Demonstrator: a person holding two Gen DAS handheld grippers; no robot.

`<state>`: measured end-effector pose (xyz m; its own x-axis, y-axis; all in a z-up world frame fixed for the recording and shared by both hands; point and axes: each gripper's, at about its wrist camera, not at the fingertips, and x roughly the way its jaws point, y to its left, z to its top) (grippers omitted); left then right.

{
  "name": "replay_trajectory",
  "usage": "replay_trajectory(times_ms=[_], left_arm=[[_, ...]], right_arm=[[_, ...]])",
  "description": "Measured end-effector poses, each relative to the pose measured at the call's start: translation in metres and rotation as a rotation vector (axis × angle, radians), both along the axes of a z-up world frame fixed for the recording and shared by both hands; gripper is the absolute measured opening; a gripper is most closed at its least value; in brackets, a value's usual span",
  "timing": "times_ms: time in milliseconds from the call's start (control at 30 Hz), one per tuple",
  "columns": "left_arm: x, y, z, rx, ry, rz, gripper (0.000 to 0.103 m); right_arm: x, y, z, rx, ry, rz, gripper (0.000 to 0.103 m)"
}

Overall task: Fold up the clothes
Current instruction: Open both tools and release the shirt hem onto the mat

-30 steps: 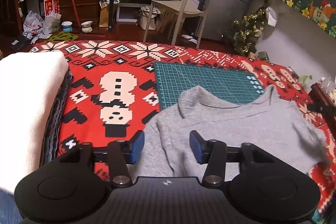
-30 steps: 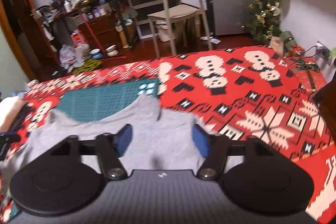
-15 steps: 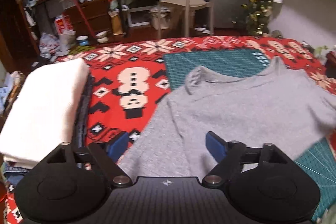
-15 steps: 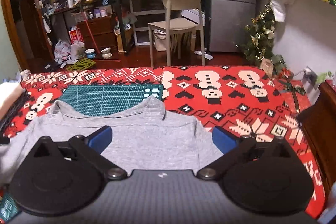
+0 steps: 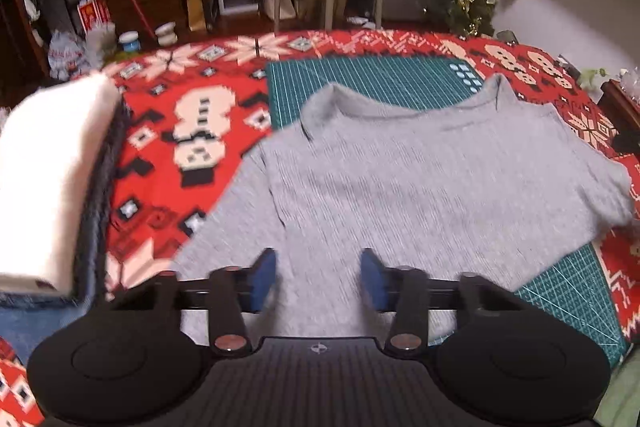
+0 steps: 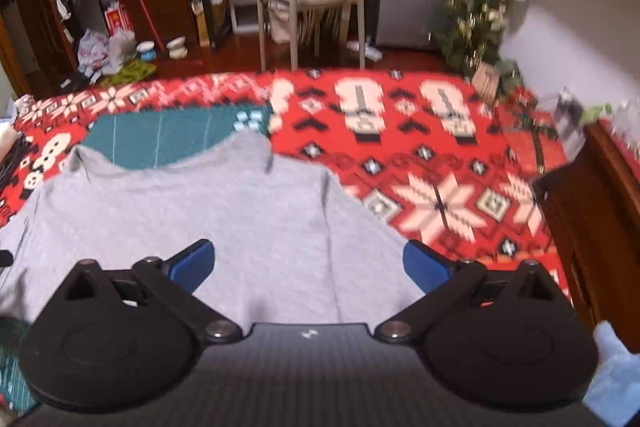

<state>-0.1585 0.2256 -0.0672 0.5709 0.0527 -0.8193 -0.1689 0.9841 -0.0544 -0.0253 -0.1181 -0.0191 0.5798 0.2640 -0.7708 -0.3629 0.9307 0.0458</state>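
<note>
Close to me, the left gripper (image 5: 318, 277) has pulled its blue fingers (image 5: 264, 277) closer together than half a second ago, but there is a gap and nothing is in it. The right gripper (image 6: 308, 267) keeps its fingers (image 6: 192, 261) spread wide and empty.

Both hang over the gray sweater (image 5: 420, 195). It lies spread flat, more smoothed out than a second ago, with its collar on the far side. So it looks ready for a fold, or for more smoothing.

The sweater is soft with thin ribs. Under it sits a green cutting mat (image 5: 372, 83) with grid lines, on a red snowman blanket (image 5: 168, 131). To the left is a stack of folded clothes (image 5: 48, 179), white and fluffy on top.
</note>
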Motion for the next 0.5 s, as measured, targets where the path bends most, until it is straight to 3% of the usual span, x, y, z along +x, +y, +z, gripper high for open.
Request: replay_trajectory(times_ms=[33, 100, 133, 200, 300, 400, 500], left_arm=[[0.0, 0.0, -0.002, -0.02, 0.014, -0.002, 0.031], [0.0, 0.001, -0.004, -0.02, 0.022, -0.002, 0.031], [0.0, 0.001, -0.005, -0.017, 0.025, -0.002, 0.031], [0.0, 0.001, -0.006, -0.011, 0.031, -0.001, 0.031], [0.0, 0.002, -0.008, -0.002, 0.04, -0.001, 0.031], [0.0, 0.003, -0.01, 0.007, 0.049, -0.001, 0.031], [0.0, 0.003, -0.012, 0.016, 0.058, 0.0, 0.031]], right_arm=[[0.001, -0.007, -0.002, 0.003, 0.026, -0.007, 0.079], [0.005, -0.02, -0.008, -0.005, 0.058, -0.038, 0.065], [0.007, -0.026, -0.012, -0.011, 0.071, -0.057, 0.052], [0.015, -0.038, -0.02, -0.014, 0.098, -0.105, 0.039], [0.027, -0.061, -0.032, -0.002, 0.13, -0.208, 0.036], [0.037, -0.081, -0.043, 0.009, 0.14, -0.292, 0.026], [0.05, -0.093, -0.053, -0.02, 0.134, -0.348, 0.026]])
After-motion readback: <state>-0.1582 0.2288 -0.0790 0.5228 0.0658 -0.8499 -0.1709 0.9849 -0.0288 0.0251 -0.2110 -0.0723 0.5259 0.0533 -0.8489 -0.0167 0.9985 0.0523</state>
